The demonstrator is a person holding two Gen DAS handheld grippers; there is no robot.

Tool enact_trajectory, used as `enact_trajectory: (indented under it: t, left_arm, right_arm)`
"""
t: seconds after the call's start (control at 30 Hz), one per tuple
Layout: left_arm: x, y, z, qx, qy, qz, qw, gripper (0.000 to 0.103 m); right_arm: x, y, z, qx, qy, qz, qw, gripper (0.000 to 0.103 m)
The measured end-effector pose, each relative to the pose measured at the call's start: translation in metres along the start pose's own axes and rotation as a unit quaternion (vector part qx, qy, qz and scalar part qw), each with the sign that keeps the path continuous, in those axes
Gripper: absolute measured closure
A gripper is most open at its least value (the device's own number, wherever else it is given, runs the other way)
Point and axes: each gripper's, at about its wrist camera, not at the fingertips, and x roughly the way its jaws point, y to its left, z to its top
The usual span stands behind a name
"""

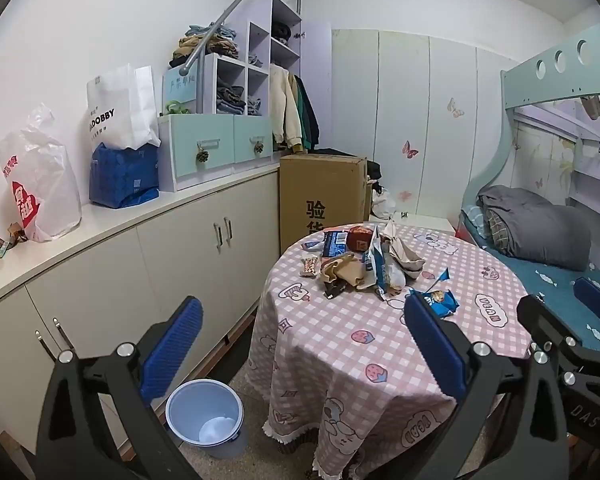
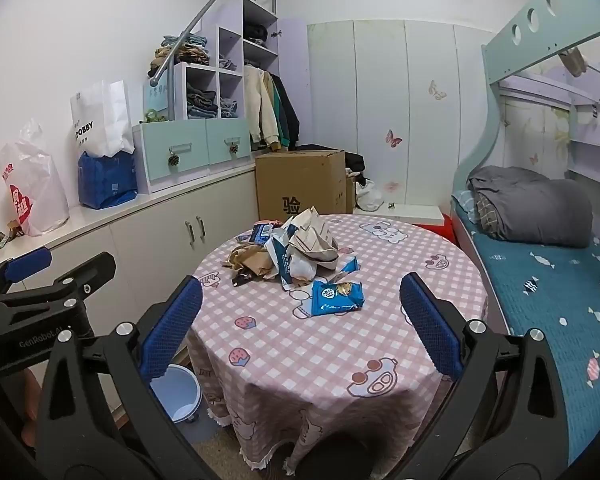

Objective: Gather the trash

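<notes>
A heap of trash [image 1: 364, 266] [image 2: 292, 256] lies on the far half of a round table with a pink checked cloth [image 1: 340, 340] [image 2: 340, 340]: crumpled paper, brown wrappers, snack packets. A blue cookie packet [image 1: 440, 300] [image 2: 337, 293] lies nearest, apart from the heap. A pale blue bin [image 1: 204, 416] [image 2: 178, 394] stands on the floor left of the table. My left gripper [image 1: 300, 340] is open, held short of the table's near edge. My right gripper [image 2: 300, 320] is open too, above the near part of the table, with nothing between its fingers.
A long white cabinet [image 1: 120, 260] runs along the left wall with bags [image 1: 40, 184] and a drawer unit [image 1: 216, 148] on top. A cardboard box [image 1: 320, 196] stands behind the table. A bunk bed [image 2: 540, 272] with a grey duvet lines the right side.
</notes>
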Motion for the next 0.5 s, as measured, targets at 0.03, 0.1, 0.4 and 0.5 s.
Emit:
enact_trajectory:
  t: [0.03, 0.1, 0.4, 0.5]
  left_arm:
    - [-0.0002, 0.0000, -0.0006, 0.000, 0.000, 0.000, 1.0000, 0.004]
    - [-0.0010, 0.0002, -0.0019, 0.000, 0.000, 0.001, 1.0000, 0.004]
    - [-0.0015, -0.0005, -0.0022, 0.003, 0.000, 0.001, 1.0000, 0.004]
    - [0.0026, -0.0025, -0.0007, 0.003, 0.004, 0.000, 1.0000, 0.004]
  right_arm:
    - [0.0003, 0.0000, 0.0000, 0.000, 0.000, 0.000, 1.000, 0.006]
    - [-0.0001, -0.0001, 0.0000, 0.000, 0.000, 0.000, 1.000, 0.006]
    - [0.0003, 0.0009, -0.0003, 0.000, 0.002, 0.000, 1.000, 0.006]
    - [0.0008, 0.0004, -0.0004, -0.001, 0.003, 0.000, 1.000, 0.006]
